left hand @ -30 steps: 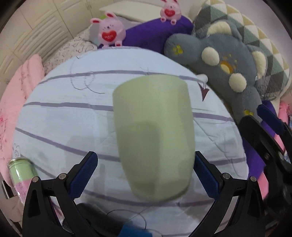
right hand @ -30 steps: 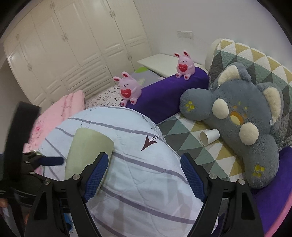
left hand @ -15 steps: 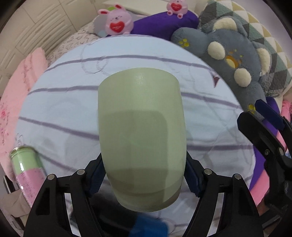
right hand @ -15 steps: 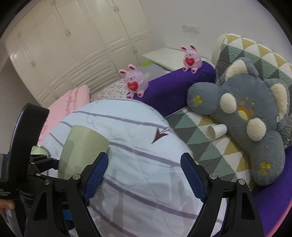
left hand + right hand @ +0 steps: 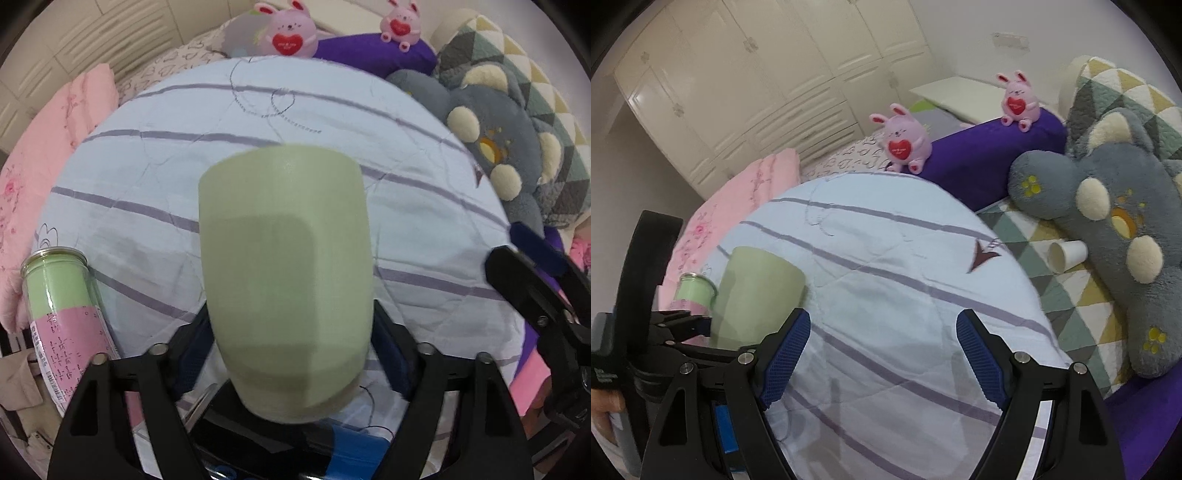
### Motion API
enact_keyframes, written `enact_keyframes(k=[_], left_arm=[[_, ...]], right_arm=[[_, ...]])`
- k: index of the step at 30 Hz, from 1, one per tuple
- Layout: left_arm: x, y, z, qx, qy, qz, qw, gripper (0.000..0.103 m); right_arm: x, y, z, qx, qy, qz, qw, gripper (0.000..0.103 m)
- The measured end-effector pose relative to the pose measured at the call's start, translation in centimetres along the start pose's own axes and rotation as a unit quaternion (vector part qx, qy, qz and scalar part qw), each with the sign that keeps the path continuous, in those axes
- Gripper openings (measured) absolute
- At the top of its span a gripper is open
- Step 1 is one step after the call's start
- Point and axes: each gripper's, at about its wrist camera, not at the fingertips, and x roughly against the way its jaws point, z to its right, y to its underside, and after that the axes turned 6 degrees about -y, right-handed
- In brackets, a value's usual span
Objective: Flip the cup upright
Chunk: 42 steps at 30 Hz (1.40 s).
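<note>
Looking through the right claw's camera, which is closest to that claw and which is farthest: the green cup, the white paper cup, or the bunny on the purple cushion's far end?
From the right claw:
1. Green cup, just left, held by the other claw.
2. White paper cup, lying off right beside the grey plush.
3. Bunny, far back on the purple cushion.

Bedroom: cream panelled wardrobe (image 5: 768, 77) along the far left wall, white wall (image 5: 960, 22) far right with a small fitting (image 5: 1010, 40), low white bedside cabinet (image 5: 964, 94) below, soft even light.
</note>
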Motion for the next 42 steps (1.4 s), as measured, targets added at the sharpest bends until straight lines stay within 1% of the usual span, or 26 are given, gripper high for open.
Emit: enact_keyframes(k=[2, 5, 7, 9, 11, 14, 16, 19, 22, 25, 28, 34, 35, 38, 42], left_arm=[[0.8, 0.1, -0.1, 0.0, 0.008, 0.016, 0.9998, 0.097], [2.2, 0.3, -0.9, 0.013, 0.027, 0.038, 0.9988, 0.098], [2.5, 0.5, -1.5, 0.021, 0.036, 0.039, 0.9984, 0.098], [2.4, 0.7, -2.1, 0.023, 0.039, 0.037, 0.9983, 0.098], [2.4, 1.0, -2.9, 0.028, 0.043, 0.034, 0.9981, 0.098], [2.6, 1.8, -3.9, 0.037, 0.057, 0.037, 0.997, 0.098], [2.8, 2.0, -4.5, 0.042, 0.059, 0.041, 0.9966, 0.098], [2.8, 2.3, -5.5, 0.048, 0.069, 0.041, 0.9956, 0.098], [2.5, 2.2, -5.9, 0.047, 0.079, 0.04, 0.995, 0.099], [2.5, 2.0, -5.9, 0.04, 0.081, 0.047, 0.9948, 0.099], [2.5, 1.9, -5.9, 0.035, 0.085, 0.048, 0.9946, 0.099], [2.0, 1.6, -5.6, 0.027, 0.088, 0.05, 0.9946, 0.099], [2.0, 1.5, -5.6, 0.028, 0.088, 0.053, 0.9943, 0.099], [2.0, 1.3, -5.5, 0.034, 0.094, 0.063, 0.993, 0.099], [2.4, 1.1, -5.2, 0.038, 0.104, 0.082, 0.9904, 0.099]], right_arm=[[-0.3, -0.4, 0.0, -0.014, -0.03, -0.012, 0.999, 0.083], [-0.7, -1.1, -0.2, -0.042, -0.065, -0.034, 0.996, 0.083], [-1.0, -1.5, -0.1, -0.06, -0.075, -0.052, 0.994, 0.083], [-1.6, -2.0, -0.2, -0.087, -0.088, -0.075, 0.99, 0.083], [-1.9, -2.4, -0.1, -0.114, -0.103, -0.087, 0.984, 0.083], [-2.8, -2.9, -0.9, -0.127, -0.11, -0.11, 0.98, 0.083], [-3.8, -3.2, -1.5, -0.133, -0.112, -0.126, 0.977, 0.083], [-5.2, -3.4, -2.6, -0.127, -0.11, -0.145, 0.975, 0.083], [-6.6, -3.8, -3.2, -0.132, -0.122, -0.162, 0.97, 0.083], [-8.1, -4.0, -3.6, -0.128, -0.106, -0.179, 0.97, 0.083], [-9.6, -4.0, -3.7, -0.132, -0.107, -0.195, 0.966, 0.083], [-10.9, -4.0, -3.6, -0.13, -0.133, -0.204, 0.961, 0.082], [-10.8, -4.0, -3.7, -0.123, -0.137, -0.199, 0.963, 0.08], [-10.1, -3.9, -4.2, -0.097, -0.133, -0.184, 0.969, 0.08], [-7.9, -4.3, -4.8, -0.047, -0.114, -0.137, 0.983, 0.08]])
